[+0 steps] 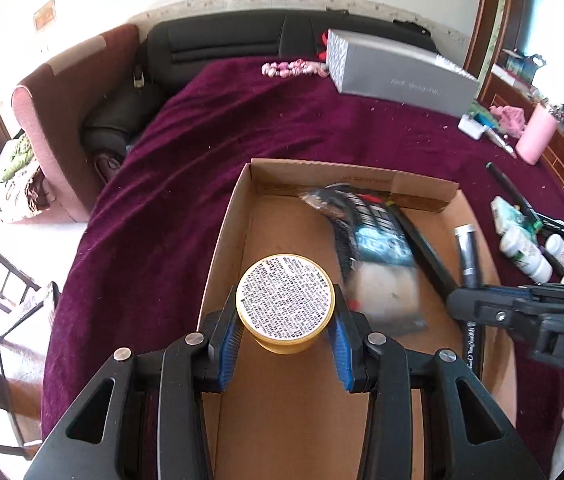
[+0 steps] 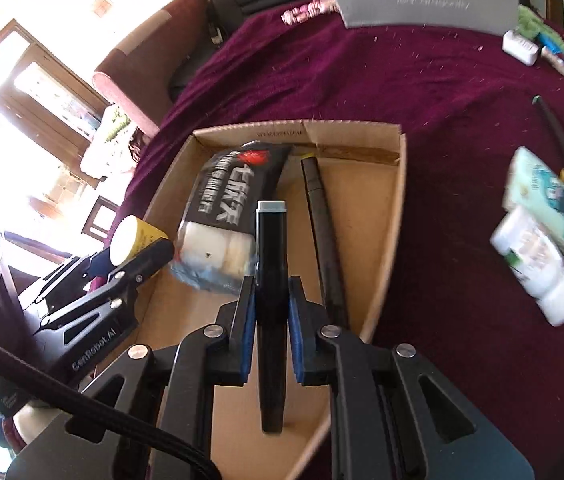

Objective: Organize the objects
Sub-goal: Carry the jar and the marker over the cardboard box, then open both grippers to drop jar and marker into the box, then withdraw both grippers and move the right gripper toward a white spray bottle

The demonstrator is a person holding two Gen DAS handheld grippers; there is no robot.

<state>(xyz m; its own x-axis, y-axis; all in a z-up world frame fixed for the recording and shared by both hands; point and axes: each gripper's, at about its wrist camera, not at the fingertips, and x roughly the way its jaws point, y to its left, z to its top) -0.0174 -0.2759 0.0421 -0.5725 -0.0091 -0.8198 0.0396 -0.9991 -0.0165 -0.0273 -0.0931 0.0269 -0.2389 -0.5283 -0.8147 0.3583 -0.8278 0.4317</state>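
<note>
The left gripper (image 1: 286, 334) clamped a yellow jar (image 1: 285, 304) above the cardboard box (image 1: 226, 224). The right gripper (image 2: 269, 306) pinched a black tube (image 2: 270, 264) over the box, beside a packet (image 2: 226, 216) inside.

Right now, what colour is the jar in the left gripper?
Yellow jar, its white end covered in black print; clearest in the left wrist view.

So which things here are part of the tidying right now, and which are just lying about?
In play:
- yellow jar in left gripper
- black tube in right gripper
- cardboard box

Lying about:
- grey box
- pink cup
- white bottles
</note>
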